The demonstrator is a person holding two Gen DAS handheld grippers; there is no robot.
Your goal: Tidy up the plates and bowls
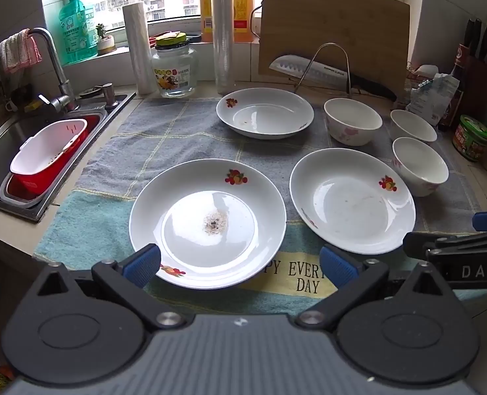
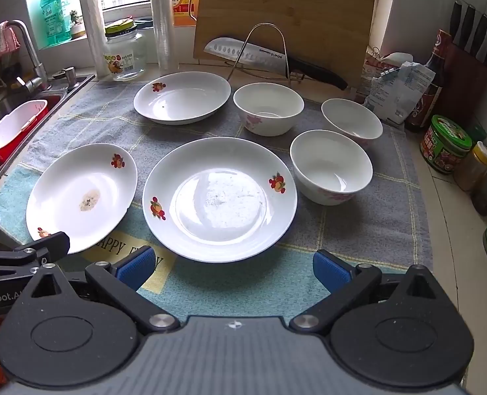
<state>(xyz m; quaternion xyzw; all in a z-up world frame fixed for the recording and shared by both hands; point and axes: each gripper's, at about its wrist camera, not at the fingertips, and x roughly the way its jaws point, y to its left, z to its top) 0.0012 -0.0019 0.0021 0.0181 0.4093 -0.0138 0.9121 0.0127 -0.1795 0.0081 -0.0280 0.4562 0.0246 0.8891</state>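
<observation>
Left gripper [image 1: 240, 265] and right gripper [image 2: 233, 270] both hanging spread wide, empty. Only right view is showing green jar [image 2: 445, 143] fully. Plates [image 2: 220, 199] and bowls [image 2: 330, 166] sitting separate on towel [image 2: 358, 223], gaps between.

Three white plates [image 2: 219, 199] [image 2: 80, 196] [image 2: 181, 97] are marked with red-and-orange fruit prints. Pink flowers are seen on the three white bowls [image 2: 331, 166] [image 2: 268, 108] [image 2: 352, 121]. The towel [image 2: 358, 223] is checked grey with yellow lines, with a teal band and a cream panel lettered in black. Blue pads are carried on black jaws.
</observation>
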